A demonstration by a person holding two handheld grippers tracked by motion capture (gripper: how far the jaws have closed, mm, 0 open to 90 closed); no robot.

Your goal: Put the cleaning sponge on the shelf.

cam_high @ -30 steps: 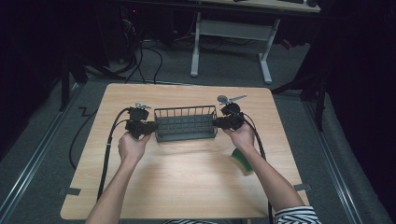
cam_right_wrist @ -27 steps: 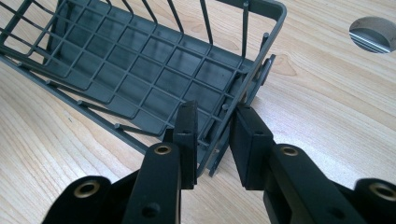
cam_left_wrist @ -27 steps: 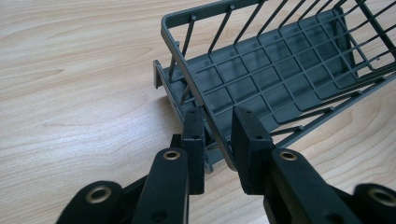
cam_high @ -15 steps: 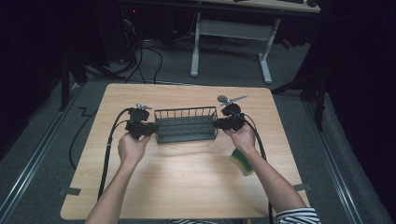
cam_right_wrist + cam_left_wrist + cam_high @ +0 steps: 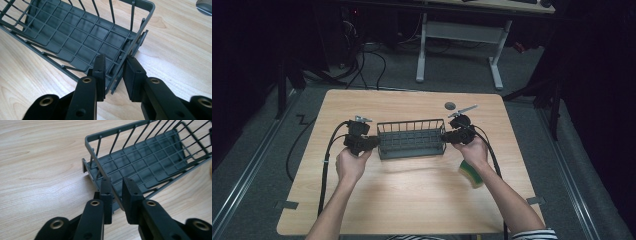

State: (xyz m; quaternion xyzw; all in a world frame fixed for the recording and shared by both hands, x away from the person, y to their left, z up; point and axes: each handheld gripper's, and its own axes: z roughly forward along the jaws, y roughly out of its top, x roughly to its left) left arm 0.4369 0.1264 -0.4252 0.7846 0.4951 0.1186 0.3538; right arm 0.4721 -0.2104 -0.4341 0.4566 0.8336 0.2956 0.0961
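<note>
A dark grey wire basket [image 5: 412, 140] stands empty in the middle of the wooden table [image 5: 412, 205]. My left gripper [image 5: 374, 143] is at its left end and my right gripper [image 5: 446, 136] at its right end. In the left gripper view the jaws [image 5: 117, 182] straddle the end rim of the basket [image 5: 112, 131]; they have just been closing, and the pads now sit against that end wall. In the right gripper view the jaws [image 5: 113, 58] are shut on the opposite end wall of the basket [image 5: 147, 5].
A green and yellow sponge [image 5: 471, 173] lies on the table beside the person's right wrist. A small grey disc [image 5: 450, 105] sits behind the right gripper, toward the far edge. Black cables trail off both grippers along the forearms.
</note>
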